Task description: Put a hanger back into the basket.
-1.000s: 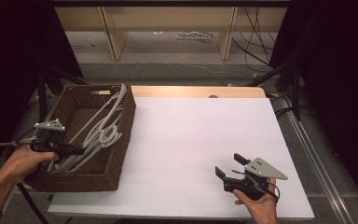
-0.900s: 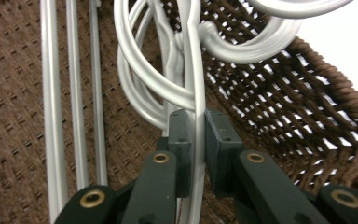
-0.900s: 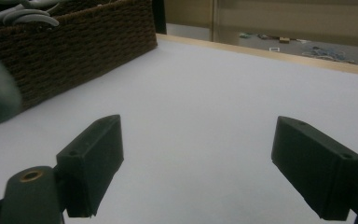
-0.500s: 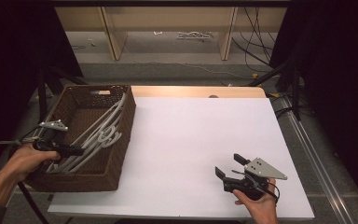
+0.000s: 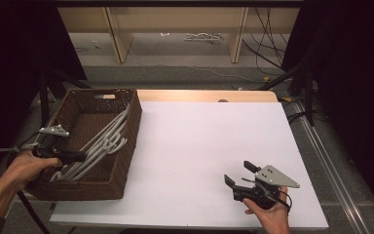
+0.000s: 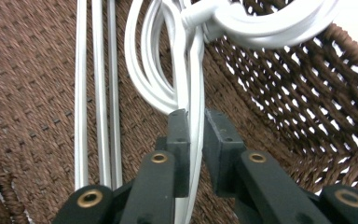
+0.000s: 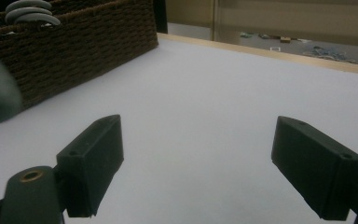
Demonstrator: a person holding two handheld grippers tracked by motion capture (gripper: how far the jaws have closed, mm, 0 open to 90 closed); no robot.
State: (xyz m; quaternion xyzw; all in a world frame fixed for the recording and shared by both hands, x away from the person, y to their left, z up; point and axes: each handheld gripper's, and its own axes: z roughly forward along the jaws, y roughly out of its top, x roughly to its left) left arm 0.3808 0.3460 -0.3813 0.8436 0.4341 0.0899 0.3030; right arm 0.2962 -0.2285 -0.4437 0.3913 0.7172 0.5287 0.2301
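Hangers [image 6: 193,88] are all in the basket [image 5: 126,141]; the left tongs [image 6: 195,126] are closed on one white hanger inside it. Right tongs [image 7: 196,163] wait wide open, empty, over the bare tabletop [image 5: 199,146]. I judge nothing is taken out yet.

Right claw [image 7: 198,163] spread wide over white table [image 7: 223,102]; wicker basket [image 7: 74,46] beyond.

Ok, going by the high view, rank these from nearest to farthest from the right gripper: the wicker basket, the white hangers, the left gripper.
From the right gripper:
1. Wicker basket, its near wall, left of it.
2. White hangers, inside the basket.
3. Left gripper, at the basket's far left side.
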